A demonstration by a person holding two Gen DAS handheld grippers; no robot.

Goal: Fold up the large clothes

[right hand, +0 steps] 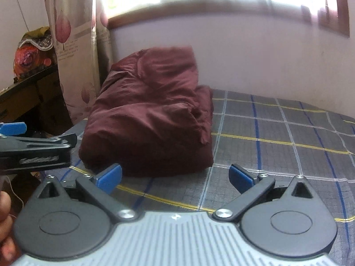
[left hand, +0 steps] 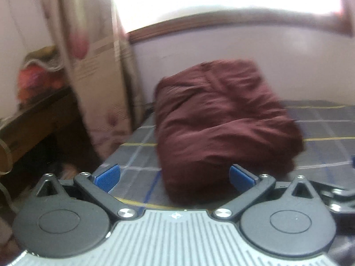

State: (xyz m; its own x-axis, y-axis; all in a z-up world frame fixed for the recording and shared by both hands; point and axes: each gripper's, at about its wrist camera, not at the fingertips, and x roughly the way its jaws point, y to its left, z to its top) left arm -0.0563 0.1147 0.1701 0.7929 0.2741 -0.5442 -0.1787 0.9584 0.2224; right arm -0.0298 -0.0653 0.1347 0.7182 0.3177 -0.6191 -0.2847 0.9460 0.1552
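folded maroon garment [right hand: 150, 110] on checked bedsheet [right hand: 277, 137]; no legible writing.

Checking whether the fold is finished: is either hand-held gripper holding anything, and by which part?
Nothing is held: left hand-held gripper and right hand-held gripper are open, short of the maroon garment.

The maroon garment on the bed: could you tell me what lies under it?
The folded maroon garment rests on the grey plaid bedsheet. Whatever lies directly beneath the bundle is covered.

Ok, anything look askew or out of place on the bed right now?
Mostly fine. The maroon garment sits as a folded bundle on the checked bedspread, but its right edge is uneven, with a loose flap sticking out. Both tongs, left and right, are open and empty.
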